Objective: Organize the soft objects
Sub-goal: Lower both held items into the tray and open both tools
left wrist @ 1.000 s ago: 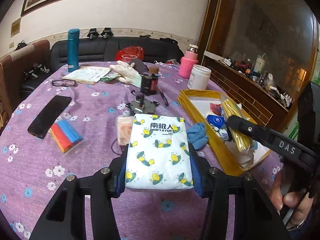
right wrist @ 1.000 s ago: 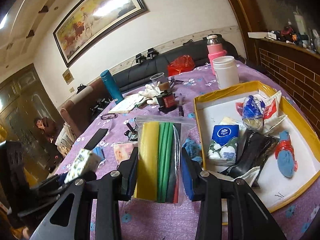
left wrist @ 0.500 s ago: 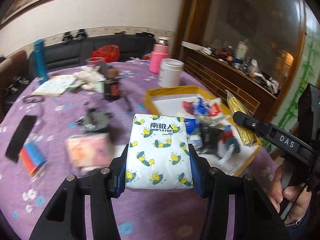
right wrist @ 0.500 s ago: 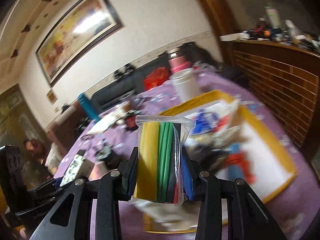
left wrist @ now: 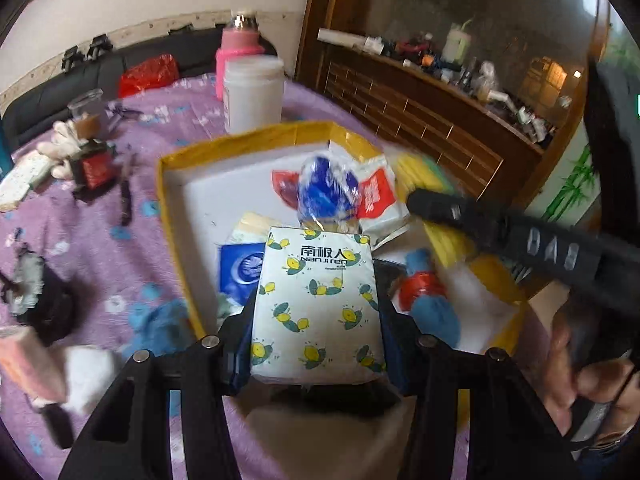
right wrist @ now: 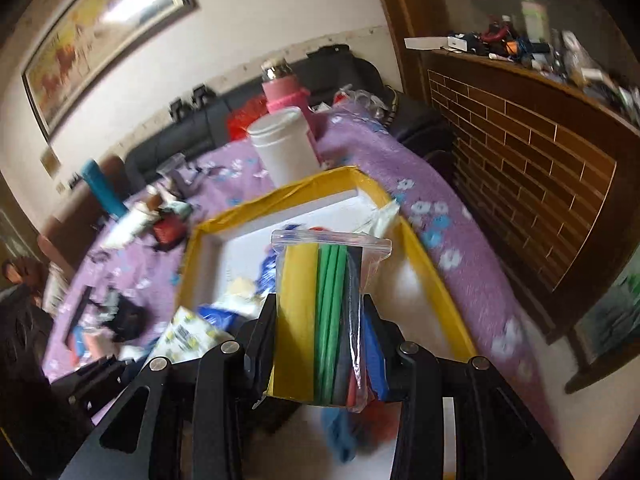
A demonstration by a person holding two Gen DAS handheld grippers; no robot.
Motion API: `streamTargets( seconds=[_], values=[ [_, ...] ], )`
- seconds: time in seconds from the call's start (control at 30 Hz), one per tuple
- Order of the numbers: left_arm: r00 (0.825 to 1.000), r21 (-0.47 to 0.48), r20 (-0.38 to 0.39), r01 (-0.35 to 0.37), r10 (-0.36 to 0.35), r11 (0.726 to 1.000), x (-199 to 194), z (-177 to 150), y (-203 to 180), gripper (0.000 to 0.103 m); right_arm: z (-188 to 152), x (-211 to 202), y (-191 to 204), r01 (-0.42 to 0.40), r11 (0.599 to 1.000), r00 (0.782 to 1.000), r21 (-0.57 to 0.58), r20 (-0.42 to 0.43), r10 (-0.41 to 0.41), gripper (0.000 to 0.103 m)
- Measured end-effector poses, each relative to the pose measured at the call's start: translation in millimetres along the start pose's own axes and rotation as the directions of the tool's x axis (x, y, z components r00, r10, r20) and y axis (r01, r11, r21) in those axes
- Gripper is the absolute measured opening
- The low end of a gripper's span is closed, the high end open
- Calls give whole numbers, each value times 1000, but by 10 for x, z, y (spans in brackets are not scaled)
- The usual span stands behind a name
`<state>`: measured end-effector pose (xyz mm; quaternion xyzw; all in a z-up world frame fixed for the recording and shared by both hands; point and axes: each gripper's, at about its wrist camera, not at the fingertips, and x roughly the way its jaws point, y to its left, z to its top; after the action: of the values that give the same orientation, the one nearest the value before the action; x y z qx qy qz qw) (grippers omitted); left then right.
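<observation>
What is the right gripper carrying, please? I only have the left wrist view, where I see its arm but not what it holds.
Observer: The right gripper is shut on a clear zip bag of yellow, green, black and red strips.

Operator: Thank you. Is it over the yellow-rimmed box?

Observer: Yes, the bag is held above the box, toward its right-hand side.

Operator: Can that view see my tissue pack?

Observer: Yes, blurred: the tissue pack shows at lower left, in the left gripper, by the box's near-left corner.

Operator: Anything beyond the table on that side?

Observer: A framed painting hangs on the wall behind the sofa.
</observation>
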<state>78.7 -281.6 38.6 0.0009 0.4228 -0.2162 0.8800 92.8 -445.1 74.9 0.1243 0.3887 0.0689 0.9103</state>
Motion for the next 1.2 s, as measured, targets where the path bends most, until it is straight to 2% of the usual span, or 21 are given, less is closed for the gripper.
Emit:
streamTargets(
  seconds=[0.17,0.3,0.37,0.43,0.5,0.6,0.67,0.9,1.2],
  values=[
    [999,24,-12,-33,33,999,164,80,-88,51,126,333,10,21,1000,997,-23,-73,-22,41],
    [999,48,-17,-33,34,998,190,102,-141,53,142,411,-10,21,1000,997,-16,-71,-22,41],
    [1000,39,-19,-24,25,999,175,90,-126,66,156,416,-29,4,1000,998,-3,-69,-4,43],
    [1000,27,-15,-20,20,999,152,81,-115,74,154,388,-53,-27,1000,998,9,-60,28,45],
    [1000,13,-11,-10,10,1000,106,71,-108,75,147,337,-78,-45,999,998,24,-50,46,52],
    [1000,21,2,4,-4,1000,-2,48,-152,78,141,196,-96,-66,997,997,46,-22,67,58],
    [1000,34,24,8,-9,999,-85,33,-191,85,136,80,-86,-75,996,997,49,6,75,62],
    [997,68,67,36,-41,997,-388,-27,-324,87,59,-416,-19,-115,991,989,75,105,107,67],
    [989,61,134,59,-67,996,-874,-166,-295,87,-125,-953,119,-178,979,965,99,210,154,74]
  ],
)
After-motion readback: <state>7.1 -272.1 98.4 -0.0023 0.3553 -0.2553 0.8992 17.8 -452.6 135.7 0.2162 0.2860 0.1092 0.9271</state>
